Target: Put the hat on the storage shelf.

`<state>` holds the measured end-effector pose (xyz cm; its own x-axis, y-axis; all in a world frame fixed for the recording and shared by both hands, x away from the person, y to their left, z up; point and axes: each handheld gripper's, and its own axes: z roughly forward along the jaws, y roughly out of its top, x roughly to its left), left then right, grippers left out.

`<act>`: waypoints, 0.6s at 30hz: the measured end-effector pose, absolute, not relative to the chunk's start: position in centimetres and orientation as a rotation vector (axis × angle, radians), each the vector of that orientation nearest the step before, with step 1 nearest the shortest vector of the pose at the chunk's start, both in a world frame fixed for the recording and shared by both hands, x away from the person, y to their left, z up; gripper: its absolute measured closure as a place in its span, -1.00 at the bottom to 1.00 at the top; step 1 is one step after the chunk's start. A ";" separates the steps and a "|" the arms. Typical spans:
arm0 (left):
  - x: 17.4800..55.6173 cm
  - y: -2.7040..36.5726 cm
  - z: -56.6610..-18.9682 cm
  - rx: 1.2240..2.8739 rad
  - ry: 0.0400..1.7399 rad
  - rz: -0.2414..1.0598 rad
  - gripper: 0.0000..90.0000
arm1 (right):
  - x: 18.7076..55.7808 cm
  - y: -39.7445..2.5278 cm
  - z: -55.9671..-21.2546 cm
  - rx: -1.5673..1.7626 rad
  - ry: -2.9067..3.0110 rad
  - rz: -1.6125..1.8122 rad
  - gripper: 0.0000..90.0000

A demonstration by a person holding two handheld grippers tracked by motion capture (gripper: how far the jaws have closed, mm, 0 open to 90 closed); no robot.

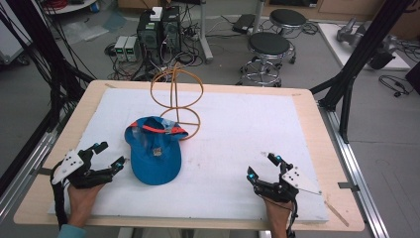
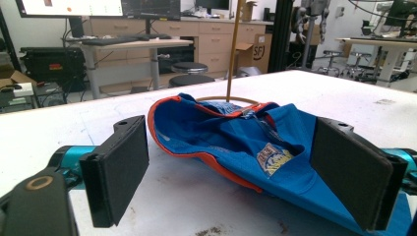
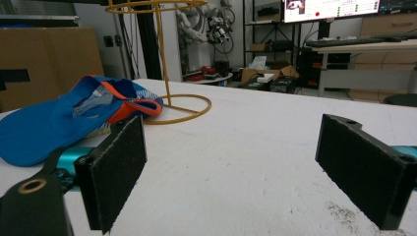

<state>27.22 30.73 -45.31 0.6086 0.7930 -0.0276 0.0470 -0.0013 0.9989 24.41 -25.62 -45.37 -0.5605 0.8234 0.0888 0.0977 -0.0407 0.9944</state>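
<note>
Blue cap (image 1: 153,153) lying crown-up on the white table (image 1: 237,148), its back edge against the base ring of the yellow wire stand (image 1: 177,96). Left gripper (image 1: 110,154) just beside the brim, jaws apart; right gripper (image 1: 263,166) well apart, jaws apart and empty.

From the left gripper view: cap (image 2: 246,142) ahead between the open jaws. Best gripped at the orange-trimmed rim, not the soft crown.

From the right gripper view: cap (image 3: 59,123) off left, stand (image 3: 164,59) behind; free to steady the stand.

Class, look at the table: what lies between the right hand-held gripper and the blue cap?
Nothing: the high view shows only bare white table surface between the right hand-held gripper and the blue cap.
</note>
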 end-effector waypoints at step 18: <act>27.5 30.9 -45.1 1.489 0.775 0.660 -0.69 | 24.4 -25.7 -45.4 0.979 1.671 1.658 -0.76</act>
<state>27.54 30.88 -45.15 0.6078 0.7927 -0.0466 0.0810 -0.0035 0.9967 24.44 -25.67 -45.37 -0.5597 0.8237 0.0912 0.0976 -0.0438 0.9943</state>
